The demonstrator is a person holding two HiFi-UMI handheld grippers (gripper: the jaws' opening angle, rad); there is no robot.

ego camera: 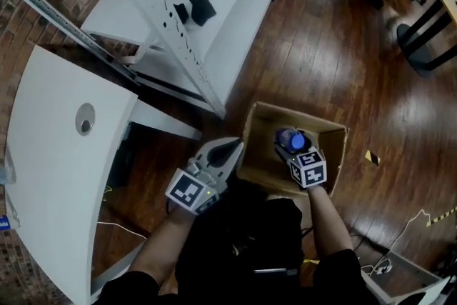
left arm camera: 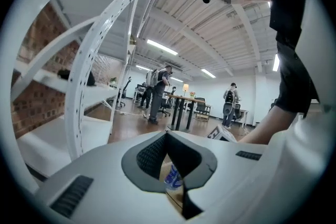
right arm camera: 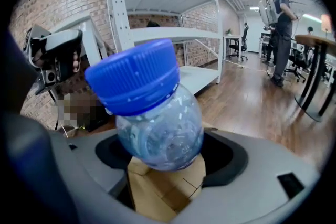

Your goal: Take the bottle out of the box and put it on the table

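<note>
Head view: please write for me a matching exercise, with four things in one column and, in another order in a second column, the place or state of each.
Things:
1. clear plastic bottle with a blue cap
2. brown cardboard box
3. left gripper
4. white table with a round hole

Places or states:
A. stands open on the wooden floor
B. held by the right gripper, above the box
C. jaws together, nothing held, beside the box
D. at the view's left side, apart from the box

Pairs: 1-B, 2-A, 3-C, 4-D

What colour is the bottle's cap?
Blue. The cap shows best in the right gripper view.
</note>
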